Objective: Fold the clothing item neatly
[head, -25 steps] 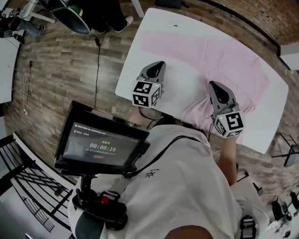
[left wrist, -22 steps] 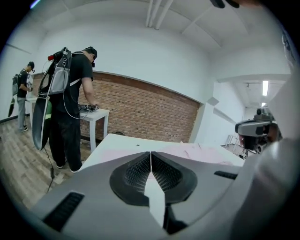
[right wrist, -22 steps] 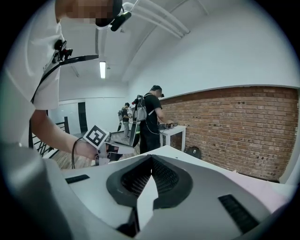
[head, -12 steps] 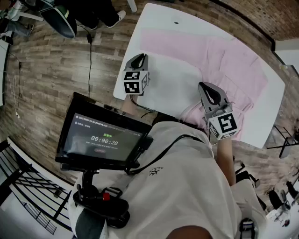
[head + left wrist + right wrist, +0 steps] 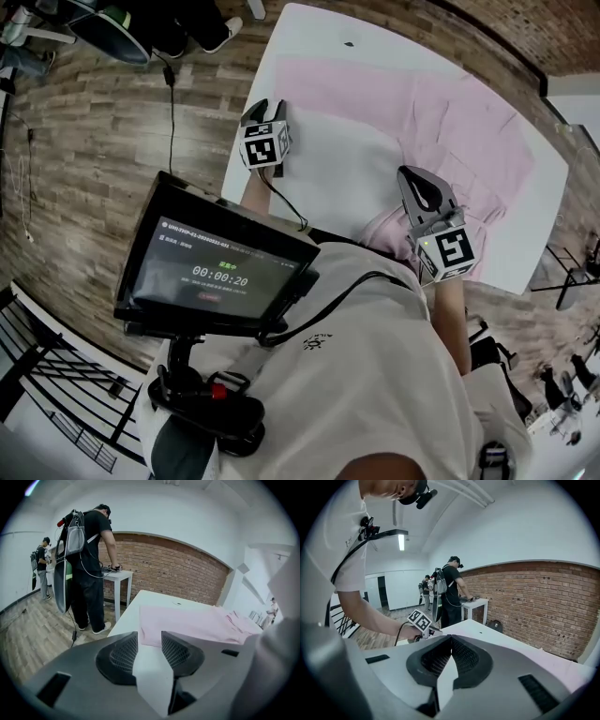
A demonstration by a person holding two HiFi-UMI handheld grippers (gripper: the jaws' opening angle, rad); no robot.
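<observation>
Pink garment (image 5: 450, 122) lies spread on the counter (image 5: 319, 178), 12 to 3 o'clock. Left gripper (image 5: 265, 108), 9 o'clock edge: jaws just opened, spread, empty (cloth lies ahead). Right gripper (image 5: 410, 173), 5 o'clock, above the bunched near hem: jaws pressed together.

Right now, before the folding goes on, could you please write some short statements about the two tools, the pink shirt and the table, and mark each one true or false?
1. The left tool has its jaws apart, with nothing between them. True; they have just been opening.
2. The right tool is wide open. False: its jaws are shut and empty.
3. The pink shirt lies on a wooden table. False: the table is white.
4. A brick wall stands beyond the table. True.
</observation>
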